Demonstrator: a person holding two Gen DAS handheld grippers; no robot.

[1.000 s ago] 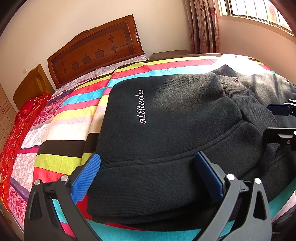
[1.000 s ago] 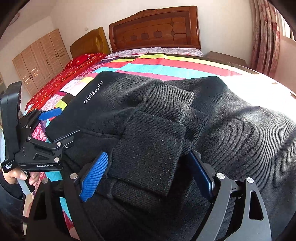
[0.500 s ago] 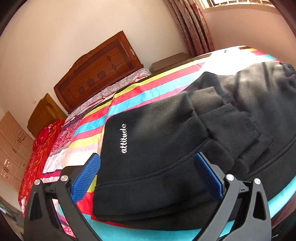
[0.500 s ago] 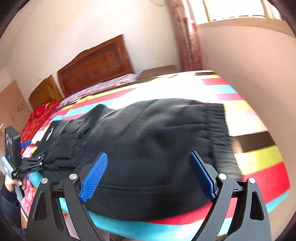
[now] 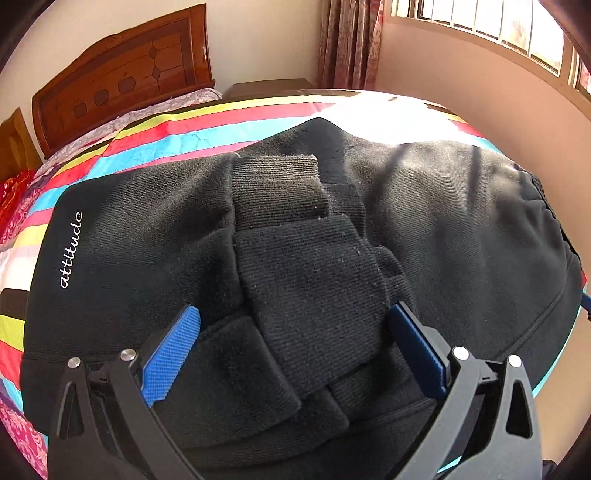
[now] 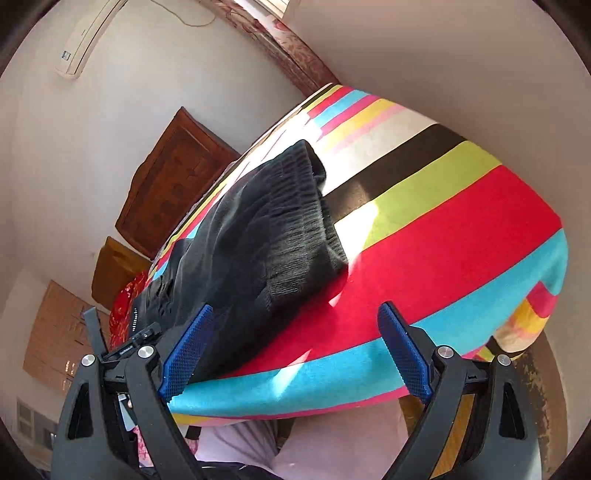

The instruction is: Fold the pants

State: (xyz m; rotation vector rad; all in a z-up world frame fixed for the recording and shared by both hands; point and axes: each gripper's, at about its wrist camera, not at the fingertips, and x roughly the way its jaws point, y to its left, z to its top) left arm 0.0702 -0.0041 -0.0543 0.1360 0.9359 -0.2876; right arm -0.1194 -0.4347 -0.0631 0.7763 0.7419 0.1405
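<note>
Where the striped bedspread (image 5: pixel 221 125) covers the bed, the black pants (image 5: pixel 461 229) are seen lying folded across it, close to the near edge. In the left wrist view, the ribbed cuffs (image 5: pixel 310 266) are laid on top of the folded cloth near the middle, one overlapping the other, and the white word "attitude" (image 5: pixel 71 250) is shown on the cloth to the left. The left hand-held gripper (image 5: pixel 295 350) is held above the pants with its blue pads (image 5: pixel 170 356) set wide apart, to either side of the cuffs; no cloth is pinched between them, though whether the pads brush the fabric cannot be told. In the right wrist view, which is strongly tilted, the gathered waistband (image 6: pixel 306 221) is seen at the end of the pants, resting on the red and white stripes. The right hand-held gripper (image 6: pixel 293 352) is likewise spread wide and nothing is held in it; its left pad (image 6: pixel 186 354) is placed just beside the edge of the pants, and its other pad is seen over bare bedspread. A wooden headboard (image 5: pixel 122 74) is set against the wall, a curtain (image 5: pixel 349 40) is hung beside the window, and an air conditioner (image 6: pixel 88 35) is mounted high on the wall.
</note>
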